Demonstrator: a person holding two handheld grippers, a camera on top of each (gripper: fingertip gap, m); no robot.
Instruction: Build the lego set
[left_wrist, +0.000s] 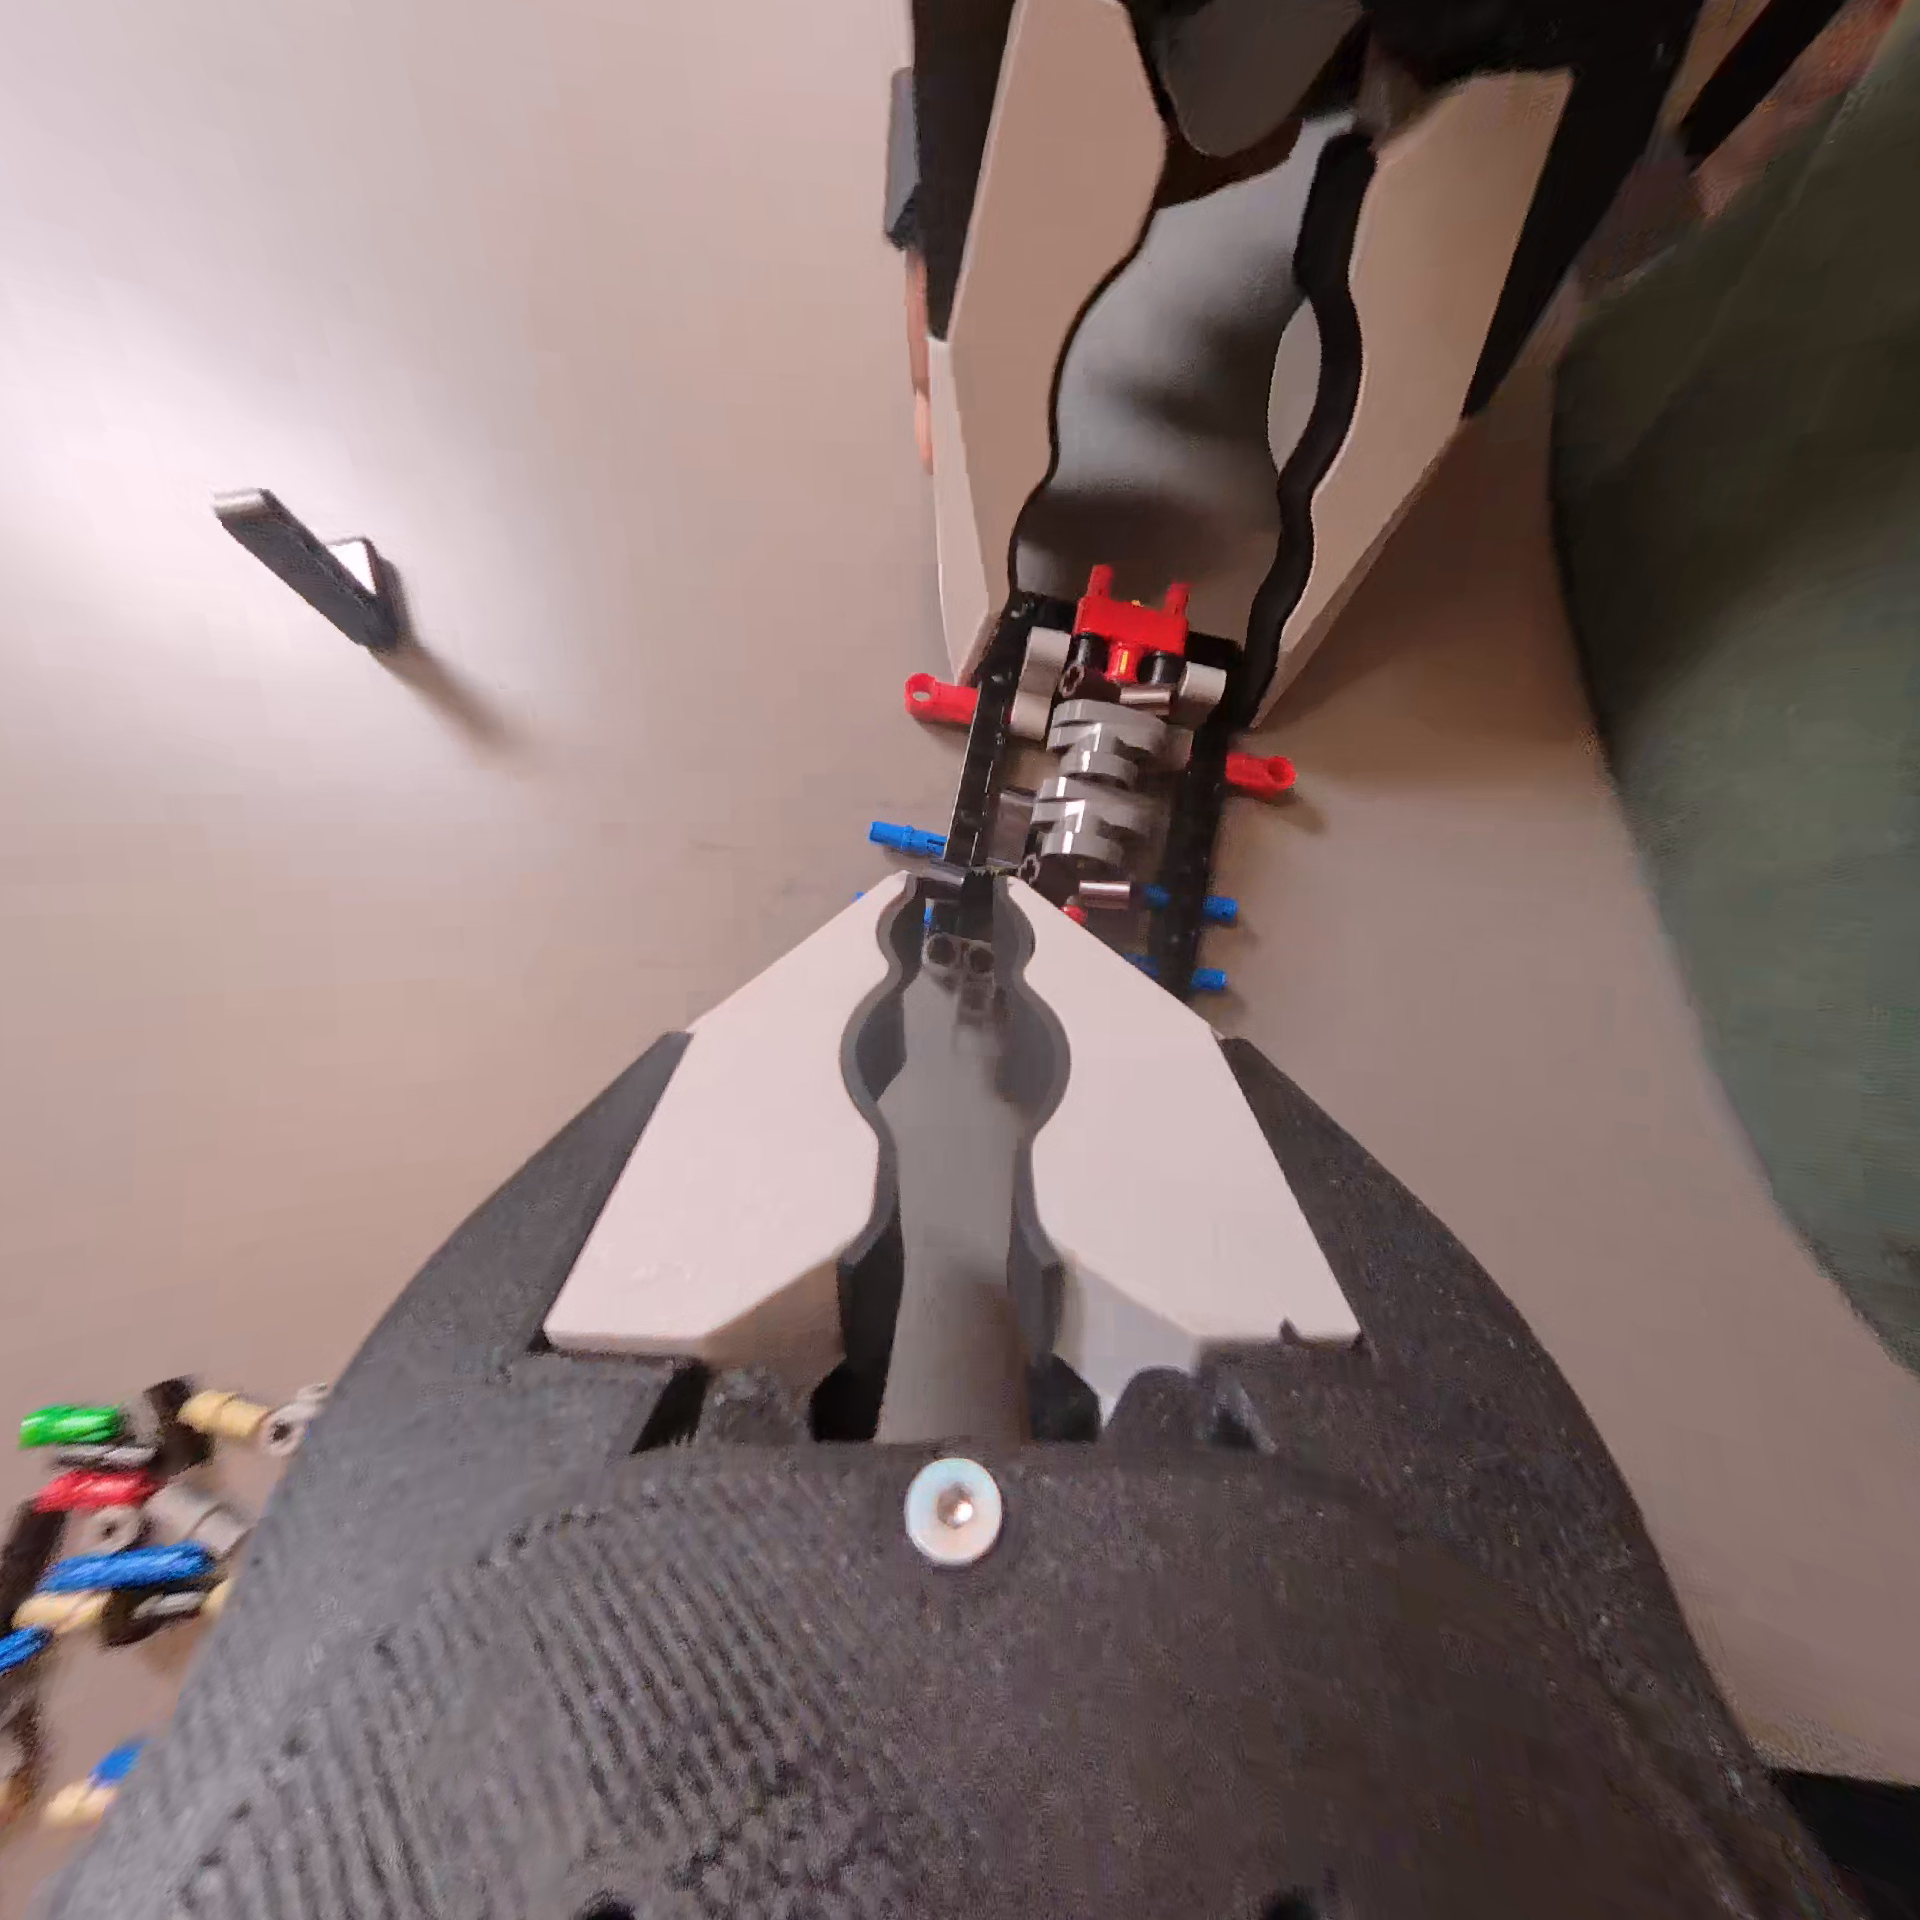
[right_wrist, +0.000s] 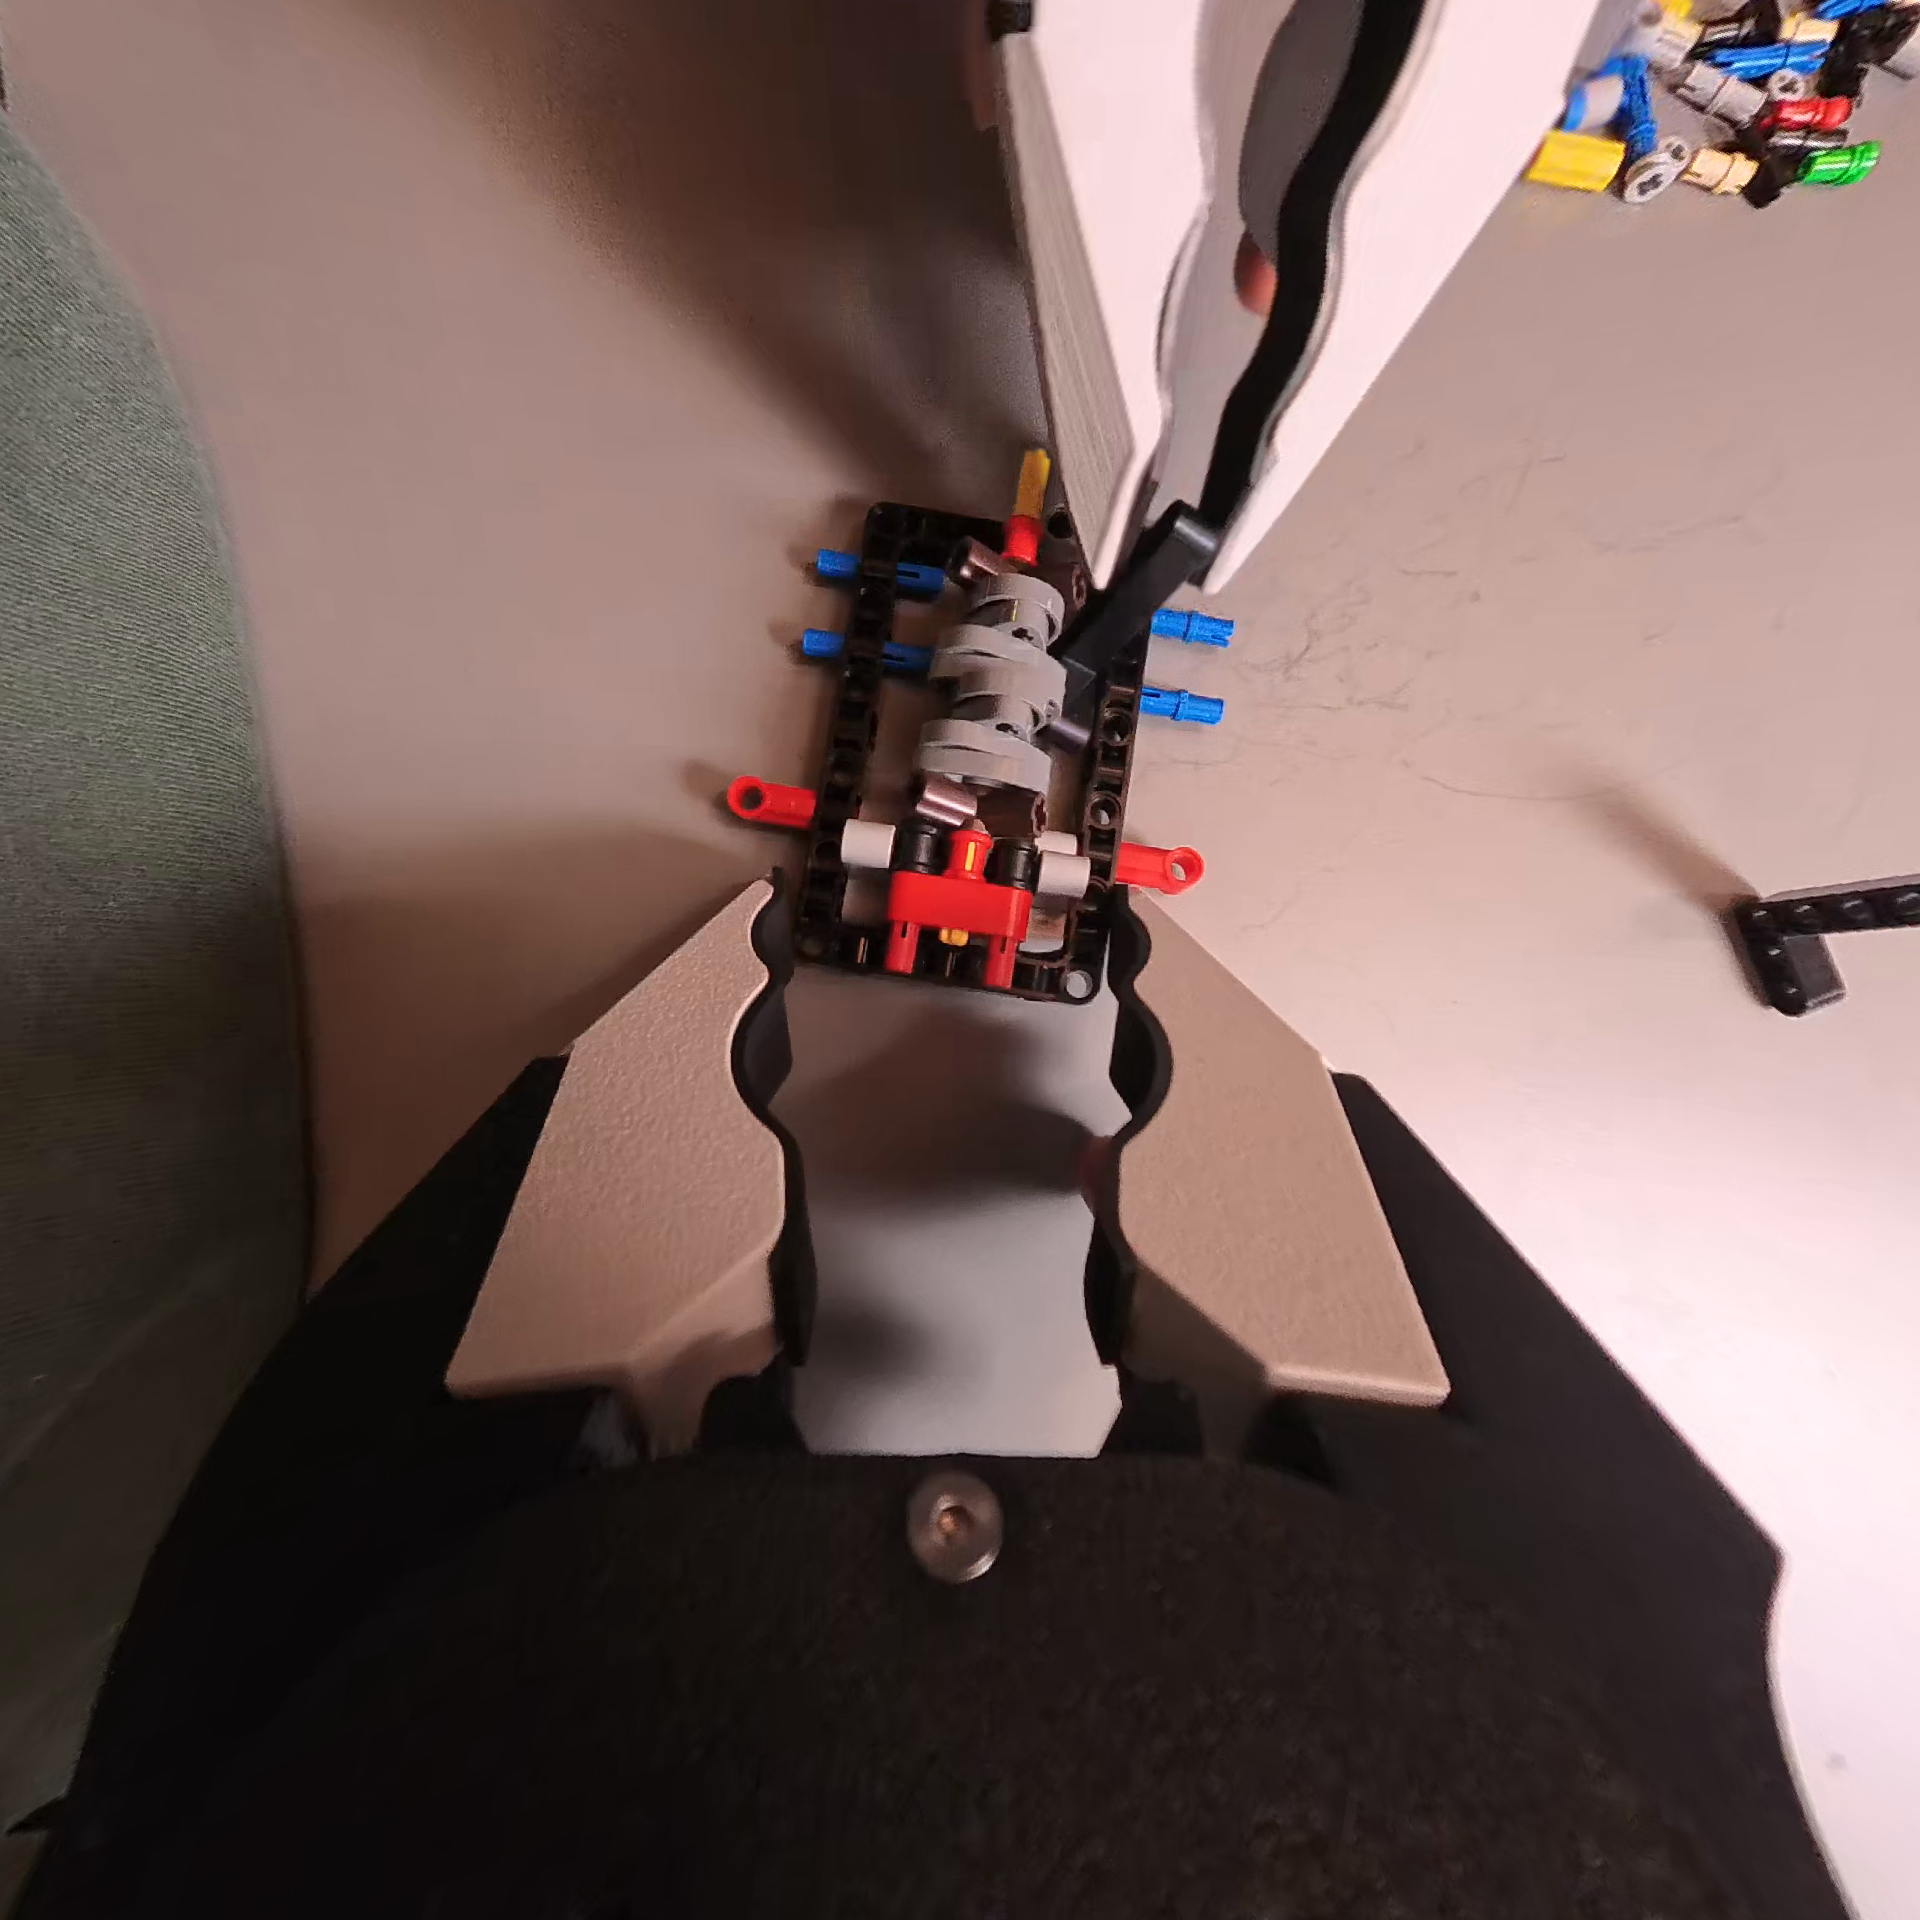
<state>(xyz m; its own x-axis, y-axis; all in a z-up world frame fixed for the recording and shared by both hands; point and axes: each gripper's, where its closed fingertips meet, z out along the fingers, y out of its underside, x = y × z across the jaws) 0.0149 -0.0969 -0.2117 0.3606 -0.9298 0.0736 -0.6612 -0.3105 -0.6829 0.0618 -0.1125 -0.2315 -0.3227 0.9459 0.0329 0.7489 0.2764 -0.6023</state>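
The lego assembly (right_wrist: 961, 748) is a black rectangular frame with a grey crankshaft, red parts at one end, and blue and red pins sticking out of its sides. It lies on the beige table. My right gripper (right_wrist: 948, 920) is shut on the red-part end of the frame, one finger on each outer side. My left gripper (left_wrist: 964, 890) is shut on a short dark beam (right_wrist: 1127, 597), which slants down into the frame's other end beside the crankshaft. In the left wrist view the assembly (left_wrist: 1091, 790) lies between my left gripper and the right gripper (left_wrist: 1117, 675).
A black L-shaped beam (right_wrist: 1803, 940) lies loose on the table, also in the left wrist view (left_wrist: 312, 566). A pile of coloured loose pieces (right_wrist: 1725, 104) sits farther off, also in the left wrist view (left_wrist: 104, 1507). Green fabric (right_wrist: 104, 727) borders the table's edge. The left gripper's tips are roughly 6 cm from the right gripper's.
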